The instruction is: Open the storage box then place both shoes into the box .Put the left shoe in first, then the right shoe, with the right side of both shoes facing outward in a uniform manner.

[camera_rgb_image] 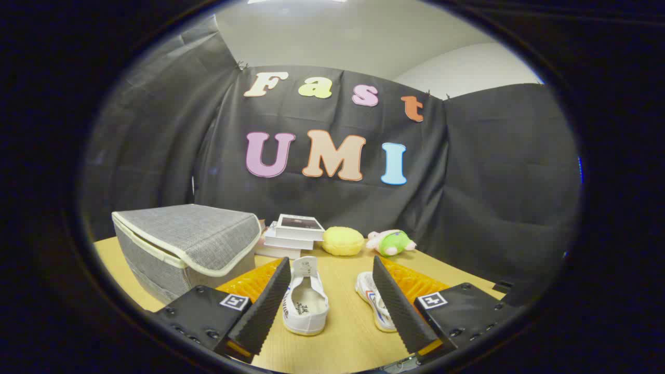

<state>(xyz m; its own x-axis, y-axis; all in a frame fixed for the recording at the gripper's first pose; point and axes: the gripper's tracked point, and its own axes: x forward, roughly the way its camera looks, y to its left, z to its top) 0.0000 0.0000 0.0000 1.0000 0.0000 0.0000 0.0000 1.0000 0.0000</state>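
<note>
A grey fabric storage box (182,244) with a cream-trimmed lid stands shut on the wooden table (343,332), left of my fingers. Two white canvas shoes lie on the table. One shoe (305,298) sits upright between the fingers, close to the left finger, its opening facing up. The other shoe (374,301) lies by the right finger, which hides part of it. My gripper (331,270) is open, its black ribbed fingers (265,306) held wide above the table, pressing on nothing.
Behind the shoes a stack of white books (293,235) leans near the box. A yellow plush (343,241) and a green and pink plush toy (392,242) rest at the table's back edge, against the black cloth wall.
</note>
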